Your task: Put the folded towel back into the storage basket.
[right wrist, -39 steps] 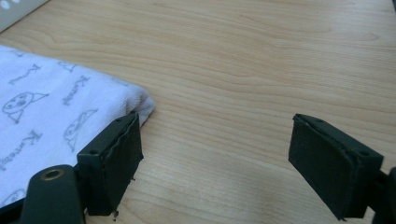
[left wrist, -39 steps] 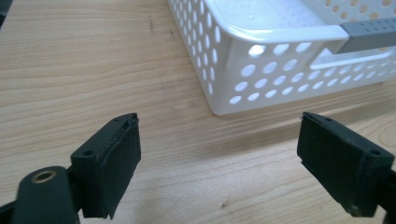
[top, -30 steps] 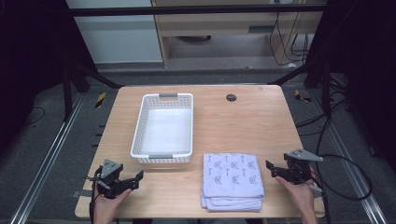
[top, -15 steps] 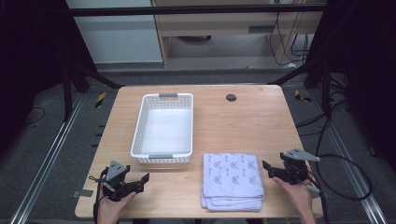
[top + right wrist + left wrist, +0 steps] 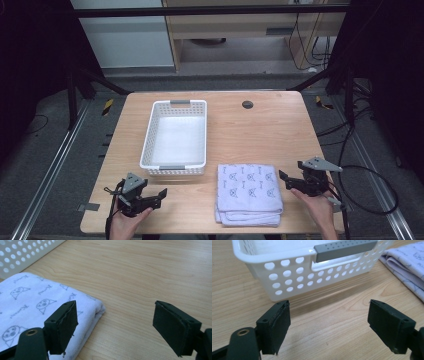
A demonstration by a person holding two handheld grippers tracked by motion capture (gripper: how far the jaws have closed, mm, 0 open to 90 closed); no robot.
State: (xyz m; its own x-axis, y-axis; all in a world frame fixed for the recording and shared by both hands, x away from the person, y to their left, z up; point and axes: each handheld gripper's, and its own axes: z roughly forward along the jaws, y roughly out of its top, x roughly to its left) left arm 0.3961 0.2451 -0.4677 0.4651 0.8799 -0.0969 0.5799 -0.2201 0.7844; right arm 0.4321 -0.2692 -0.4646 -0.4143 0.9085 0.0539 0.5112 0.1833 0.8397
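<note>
Here, the high view cuts off both forearms at the bottom edge, so only the hands and their tongs are seen; the near edge of the folded towel [image 5: 249, 194] lies close to that same edge of the wooden table [image 5: 260, 130]. In the left gripper view the white basket [image 5: 294, 272] is cropped at the top and sides, and only a corner of the towel enters at the right. In the right gripper view the towel's left part runs out of frame, and one black jaw covers part of its near corner; whether that jaw touches the cloth cannot be told. The small dark round mark [image 5: 247, 104] behind the basket is too small to identify. The left tongs [image 5: 152, 199] stand wide, their jaws having just been closing a little, with nothing but bare wood between them; they sit just in front of the basket's near left corner, with the towel to their right. The right tongs [image 5: 286, 180] are also spread wide and hold nothing, lying just beside the towel's right edge.
</note>
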